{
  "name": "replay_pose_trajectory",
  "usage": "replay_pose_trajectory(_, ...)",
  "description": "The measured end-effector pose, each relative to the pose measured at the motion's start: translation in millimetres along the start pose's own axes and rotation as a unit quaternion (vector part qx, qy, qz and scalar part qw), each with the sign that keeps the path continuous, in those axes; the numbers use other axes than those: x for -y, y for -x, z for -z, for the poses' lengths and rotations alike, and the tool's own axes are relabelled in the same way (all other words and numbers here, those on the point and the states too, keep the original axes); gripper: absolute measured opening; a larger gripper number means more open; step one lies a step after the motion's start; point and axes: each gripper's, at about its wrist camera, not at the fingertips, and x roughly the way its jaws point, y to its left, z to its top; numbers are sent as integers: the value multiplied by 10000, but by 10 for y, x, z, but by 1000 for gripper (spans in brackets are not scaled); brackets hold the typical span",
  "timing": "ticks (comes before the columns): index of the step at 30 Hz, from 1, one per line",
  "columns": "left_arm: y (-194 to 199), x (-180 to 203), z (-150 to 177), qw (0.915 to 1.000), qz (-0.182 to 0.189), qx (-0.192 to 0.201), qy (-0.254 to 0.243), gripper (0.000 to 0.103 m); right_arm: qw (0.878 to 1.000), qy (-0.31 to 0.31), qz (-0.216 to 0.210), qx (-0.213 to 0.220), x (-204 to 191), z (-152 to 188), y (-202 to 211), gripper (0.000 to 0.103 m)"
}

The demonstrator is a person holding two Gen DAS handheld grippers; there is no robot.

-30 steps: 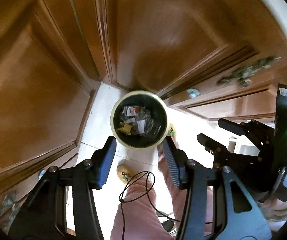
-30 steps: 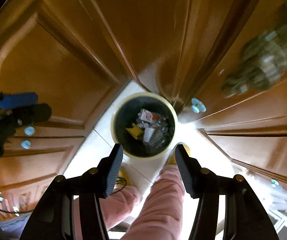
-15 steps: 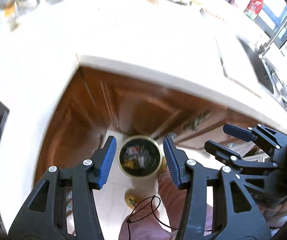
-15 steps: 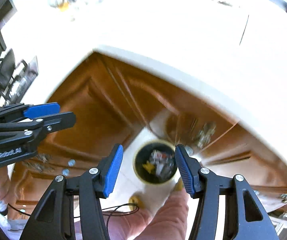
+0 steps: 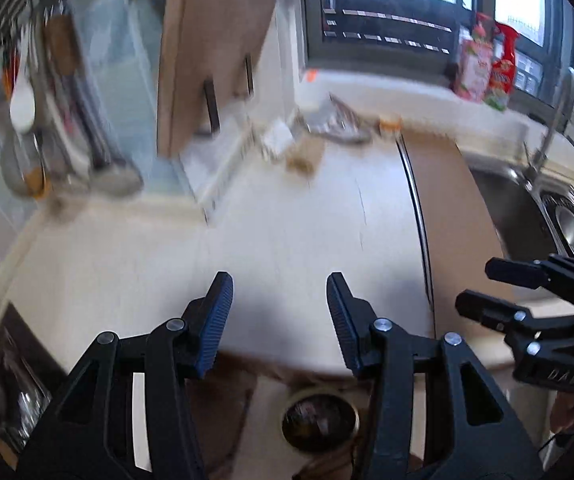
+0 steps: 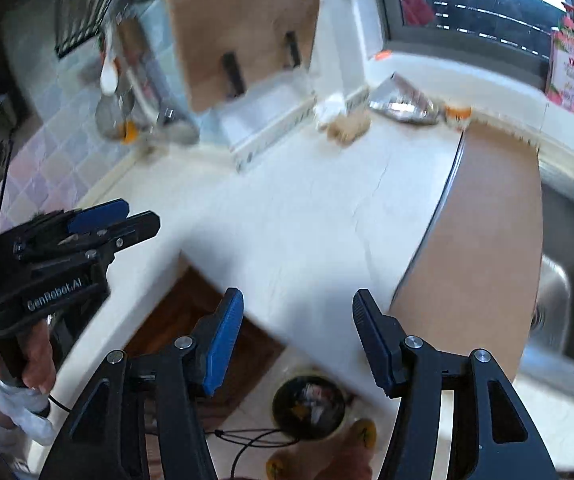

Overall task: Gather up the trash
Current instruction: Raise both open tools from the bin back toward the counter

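Note:
A round trash bin (image 5: 319, 423) with wrappers inside stands on the floor below the counter edge; it also shows in the right wrist view (image 6: 308, 406). Trash lies at the far back of the white counter (image 5: 287, 232): a silver foil wrapper (image 6: 401, 102), a tan scrap (image 6: 347, 128) and a small orange piece (image 6: 458, 113). The foil wrapper (image 5: 337, 122) and the tan scrap (image 5: 303, 158) also show in the left wrist view. My left gripper (image 5: 279, 312) is open and empty above the counter's front edge. My right gripper (image 6: 297, 334) is open and empty beside it.
A brown cutting board (image 6: 483, 240) lies next to the steel sink (image 5: 527, 216) on the right. Utensils (image 5: 47, 128) hang on the left wall. Another wooden board (image 5: 211, 48) leans at the back. Red packages (image 5: 487, 68) stand on the window sill.
Both grippers have risen from over the bin to above the counter and tilted up. The view now shows the countertop, window and sink. Both stay open and empty.

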Motion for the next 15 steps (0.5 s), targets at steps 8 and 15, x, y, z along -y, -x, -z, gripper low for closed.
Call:
replay_pose_trajectory(8,-719,293,-918,9983,-368,425,160,46,9989,-346,-237,219,801,-1416,-569,58)
replay_pose_trajectory(15,-1686,348,-1267,9974,-499,230,461,46,9972,-642,-376,2,1227,-2333,-1699,58)
